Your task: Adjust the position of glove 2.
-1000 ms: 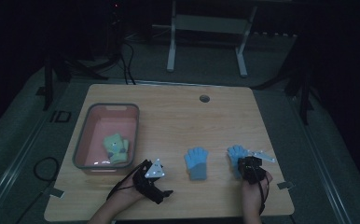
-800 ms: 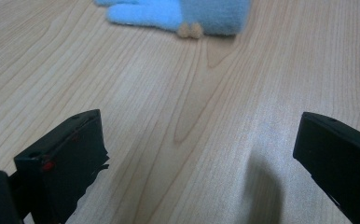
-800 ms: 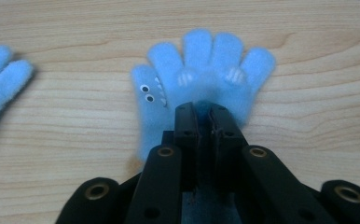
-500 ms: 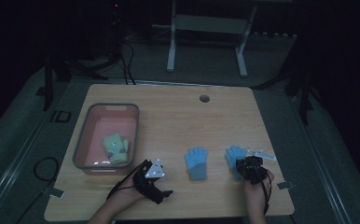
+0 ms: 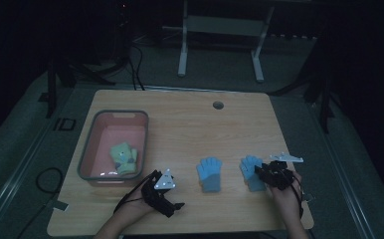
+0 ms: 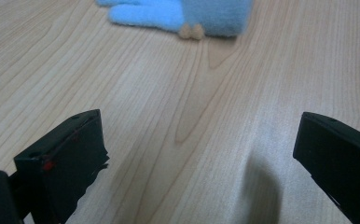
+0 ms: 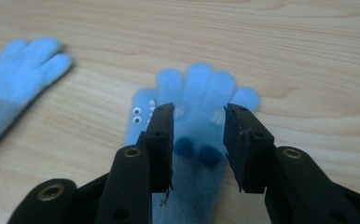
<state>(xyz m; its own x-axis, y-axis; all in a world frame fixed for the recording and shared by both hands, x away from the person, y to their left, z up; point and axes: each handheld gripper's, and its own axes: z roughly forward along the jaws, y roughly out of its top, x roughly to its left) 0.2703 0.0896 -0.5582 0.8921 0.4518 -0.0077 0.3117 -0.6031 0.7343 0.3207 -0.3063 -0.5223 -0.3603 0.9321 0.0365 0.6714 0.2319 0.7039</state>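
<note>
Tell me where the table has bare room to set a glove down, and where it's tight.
Widest free patch: the far half of the table, from the pink bin across to the right edge, bare except for a small round hole. Crowded: the near strip, with the left gripper, the two blue gloves and the right gripper side by side.

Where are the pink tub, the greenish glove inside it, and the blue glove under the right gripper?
pink tub (image 5: 86,149), high view, left rim.
greenish glove (image 5: 124,158), high view, its palm.
blue glove (image 7: 197,100), right gripper view, its finger bases.
</note>
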